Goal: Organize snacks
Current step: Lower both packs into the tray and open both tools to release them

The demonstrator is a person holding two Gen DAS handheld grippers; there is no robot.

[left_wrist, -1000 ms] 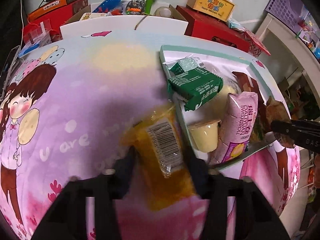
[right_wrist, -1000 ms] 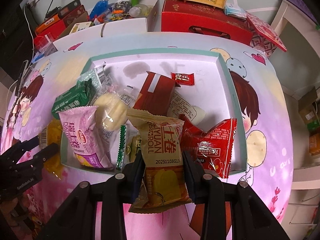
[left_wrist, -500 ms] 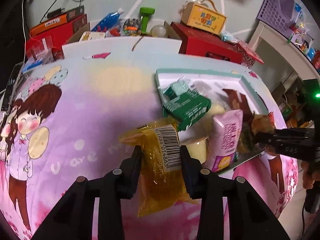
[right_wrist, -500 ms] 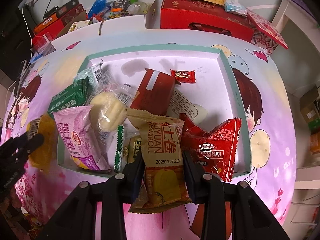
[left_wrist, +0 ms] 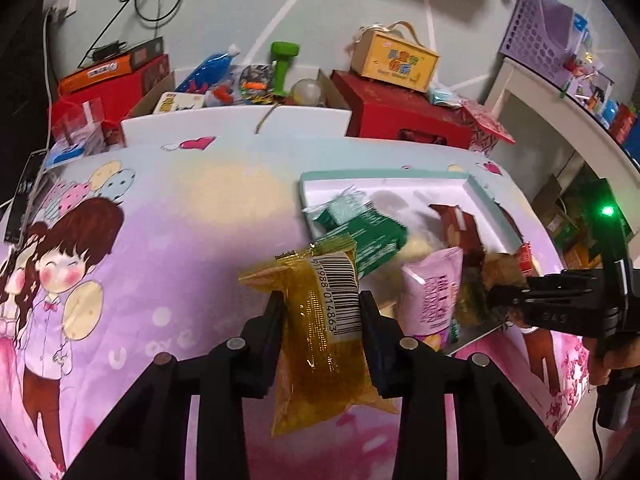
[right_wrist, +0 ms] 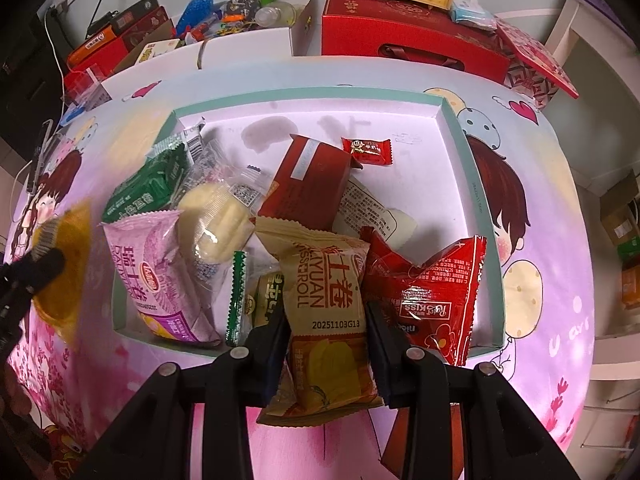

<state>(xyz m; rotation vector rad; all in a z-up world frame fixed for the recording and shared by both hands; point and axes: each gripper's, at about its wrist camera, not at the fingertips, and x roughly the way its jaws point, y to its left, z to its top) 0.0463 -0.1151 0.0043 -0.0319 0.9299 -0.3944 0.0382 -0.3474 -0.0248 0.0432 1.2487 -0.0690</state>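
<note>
We pinch light, crinkly packs mid-body: left gripper (left_wrist: 322,312) clamps yellow pack (left_wrist: 320,340), right gripper (right_wrist: 326,330) tan roll (right_wrist: 326,300); film slippery, contents likely crushable.

Snack packets (right_wrist: 316,200) lie heaped in the tray (right_wrist: 486,208) on the table (left_wrist: 180,208), boxes (right_wrist: 404,36) behind.

In the right wrist view the yellow packet (right_wrist: 66,268) is motion-blurred, its print unreadable, and the left gripper (right_wrist: 28,276) is cut off by the frame edge. The beige roll packet (right_wrist: 326,312) covers 1 small green wrapper (right_wrist: 266,296) (only part of it shows). Its lower end runs behind the right gripper (right_wrist: 326,320).
</note>
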